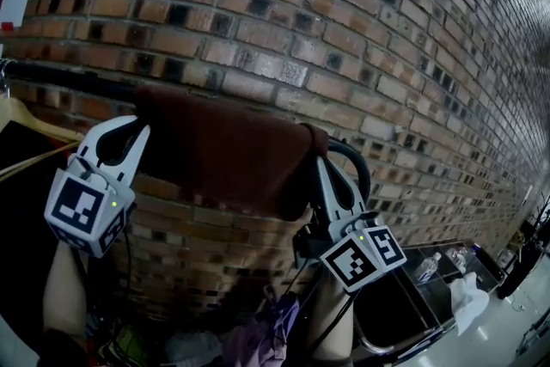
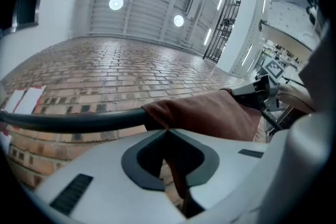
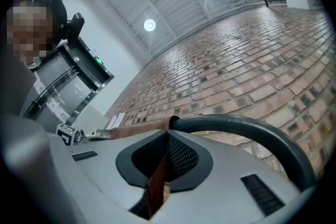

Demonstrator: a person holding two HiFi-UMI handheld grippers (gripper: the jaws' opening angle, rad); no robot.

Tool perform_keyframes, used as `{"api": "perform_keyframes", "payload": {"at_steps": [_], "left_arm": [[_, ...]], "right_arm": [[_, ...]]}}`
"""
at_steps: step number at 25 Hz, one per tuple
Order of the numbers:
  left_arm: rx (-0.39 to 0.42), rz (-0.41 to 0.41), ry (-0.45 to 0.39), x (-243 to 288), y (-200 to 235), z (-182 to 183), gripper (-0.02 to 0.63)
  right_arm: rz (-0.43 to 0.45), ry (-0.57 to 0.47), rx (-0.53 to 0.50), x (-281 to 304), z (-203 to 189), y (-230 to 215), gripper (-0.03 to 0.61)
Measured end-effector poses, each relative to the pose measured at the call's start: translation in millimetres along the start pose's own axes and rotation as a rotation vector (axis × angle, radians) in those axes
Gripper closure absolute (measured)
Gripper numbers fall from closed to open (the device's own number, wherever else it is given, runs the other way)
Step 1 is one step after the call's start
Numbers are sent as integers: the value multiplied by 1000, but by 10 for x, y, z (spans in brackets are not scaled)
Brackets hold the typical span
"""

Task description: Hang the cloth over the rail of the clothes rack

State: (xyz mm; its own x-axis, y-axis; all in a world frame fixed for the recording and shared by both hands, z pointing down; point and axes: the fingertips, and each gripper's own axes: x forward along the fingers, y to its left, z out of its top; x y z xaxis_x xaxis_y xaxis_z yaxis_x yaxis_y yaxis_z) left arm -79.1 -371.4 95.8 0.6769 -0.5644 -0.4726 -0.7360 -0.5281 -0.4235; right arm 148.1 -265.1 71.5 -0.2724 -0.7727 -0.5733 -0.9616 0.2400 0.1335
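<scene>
A dark brown cloth (image 1: 223,155) hangs draped over the black rail (image 1: 51,75) of the clothes rack, in front of a brick wall. My left gripper (image 1: 140,131) is at the cloth's left edge, just under the rail. In the left gripper view its jaws are closed together on a fold of the cloth (image 2: 178,176). My right gripper (image 1: 320,161) is at the cloth's right edge, where the rail (image 3: 247,126) bends down. A strip of cloth (image 3: 157,181) is pinched between its jaws. The left gripper view shows the cloth (image 2: 210,115) lying over the rail (image 2: 73,120).
A wooden hanger (image 1: 26,120) with a dark garment hangs on the rail at the far left. The brick wall (image 1: 344,21) stands close behind the rail. Below lie a pile of clothes (image 1: 266,327) and, at lower right, a black cart with bottles (image 1: 430,266).
</scene>
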Motion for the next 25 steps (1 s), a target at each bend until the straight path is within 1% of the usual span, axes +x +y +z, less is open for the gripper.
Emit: {"api": "perform_keyframes", "payload": {"at_steps": [1,5,8,10,12,15,16,18,20,22,24,25], "left_arm": [[33,34,0,14,11,6,589],[160,146,7,67,14,34,589],[217,215,-9,74,38,34,589],[217,240,-13,63,84,11,589],[205,243,-11,57,102,-2,589],[207,242,-21,44,61,19,589],[208,244,-24,29,48,21,589],[199,251,-27,-5,39,6,589],[177,256,-24,-22,58,-20,589],[170,251,-26,-10,73,-18,589],[185,232,-34,-6,47,19,587],[185,218,-38,-19,26,41,583]], "right_arm": [[-9,-5,-15,-10,6,-16,537],[-66,-41,-73,-81,57,-94,537],[-116,-70,-108,-105,70,-145,537],[-133,-80,-98,-102,51,-180,537],[-146,-97,-49,-125,41,-226,537],[-181,-178,52,-234,58,-258,535],[-193,-208,70,-275,54,-240,535],[-201,-231,62,-318,3,-158,535],[-177,-193,17,-293,-83,-63,535],[-122,-148,-5,-256,-112,3,531],[-62,-118,-5,-261,-65,42,514],[-43,-109,-5,-280,-18,41,489]]}}
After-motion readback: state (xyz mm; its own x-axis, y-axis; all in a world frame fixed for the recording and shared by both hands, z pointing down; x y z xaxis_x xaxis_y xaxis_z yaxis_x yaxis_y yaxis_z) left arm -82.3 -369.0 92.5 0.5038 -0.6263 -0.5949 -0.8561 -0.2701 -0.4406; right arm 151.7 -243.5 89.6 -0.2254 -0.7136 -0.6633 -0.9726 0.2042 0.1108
